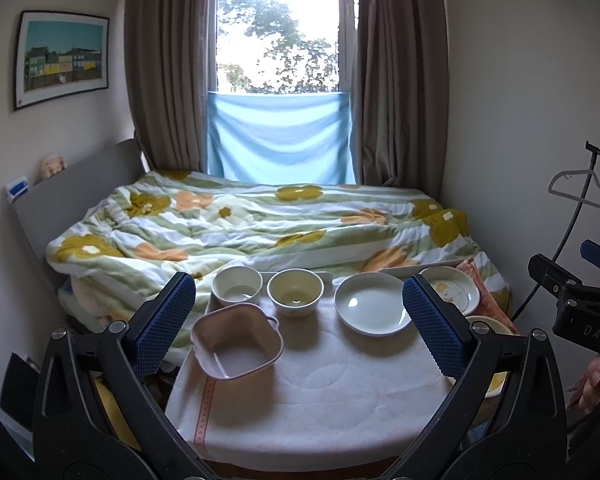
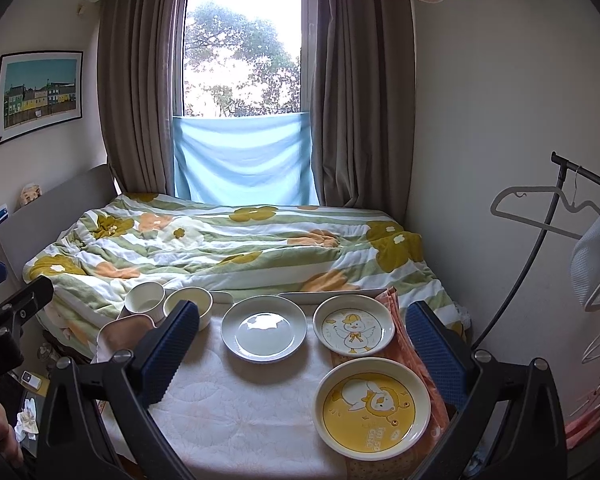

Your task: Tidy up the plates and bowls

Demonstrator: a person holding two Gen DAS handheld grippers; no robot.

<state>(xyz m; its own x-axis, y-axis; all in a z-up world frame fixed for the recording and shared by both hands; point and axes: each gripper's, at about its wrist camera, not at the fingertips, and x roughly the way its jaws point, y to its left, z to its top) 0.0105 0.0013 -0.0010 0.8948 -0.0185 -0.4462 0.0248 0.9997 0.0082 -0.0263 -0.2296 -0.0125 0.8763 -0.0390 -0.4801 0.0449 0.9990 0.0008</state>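
From the left wrist view, my left claw (image 1: 298,320) hangs released, jaws spread wide and holding nothing, above the cloth-covered tabletop (image 1: 320,408). Ahead and a little left of centre sits the pale pink square dish with small handles (image 1: 238,342), nearest of all to this claw. Behind it stand 2 round bowls side by side: the white ceramic bowl (image 1: 237,285) and the cream ceramic bowl (image 1: 295,291). To the right lies the plain white round plate (image 1: 370,309), with a duck-printed plate partly hidden behind my right finger. I judge the left claw should take the bowls, since they lie on its side.

From the right wrist view, my right claw (image 2: 302,350) is likewise released and empty. I count 3 plates here: the plain white one straight ahead, the white plate printed with a yellow-capped duck (image 2: 354,330) to its right, and the yellow-centred duck plate (image 2: 372,408) closest, low and right between the fingers. So: 3 plates, 2 bowls, 1 square dish, plus a flat white tray edge (image 2: 332,295) behind.
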